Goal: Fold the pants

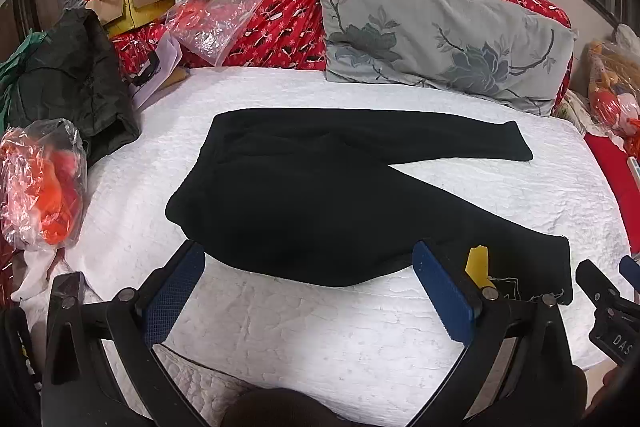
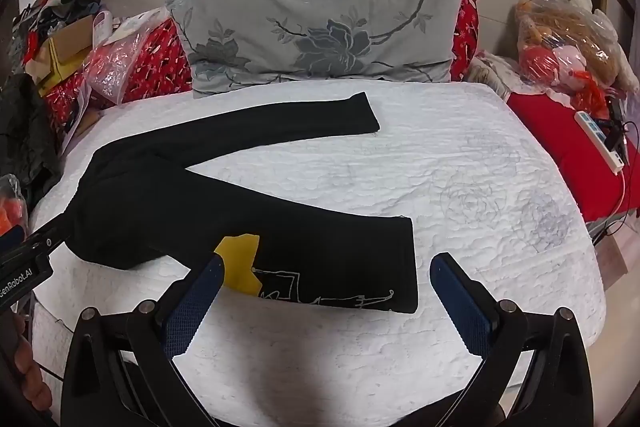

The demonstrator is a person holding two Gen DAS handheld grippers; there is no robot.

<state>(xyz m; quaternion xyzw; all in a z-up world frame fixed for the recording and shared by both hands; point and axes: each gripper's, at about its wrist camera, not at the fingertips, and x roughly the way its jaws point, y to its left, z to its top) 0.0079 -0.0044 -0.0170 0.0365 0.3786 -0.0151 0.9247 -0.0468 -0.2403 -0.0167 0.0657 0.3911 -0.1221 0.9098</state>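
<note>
Black pants (image 1: 304, 195) lie flat on the white quilted bed (image 1: 320, 331), waist to the left and the two legs splayed rightward in a V. The near leg (image 2: 340, 251) carries a yellow patch (image 2: 240, 259) and a white line print (image 2: 328, 297) by its hem. My left gripper (image 1: 310, 259) hovers open at the near edge of the seat, with nothing between its blue pads (image 1: 176, 291). My right gripper (image 2: 328, 263) hovers open over the near leg's hem end, pads (image 2: 460, 303) off the cloth. Each gripper shows at the edge of the other's view.
A grey floral pillow (image 2: 316, 31) leans on red bedding at the head. On the left sit a dark green garment (image 1: 72, 79), an orange-filled plastic bag (image 1: 40, 187) and boxes. On the right lie a power strip (image 2: 598, 139) and bagged toys (image 2: 568, 43).
</note>
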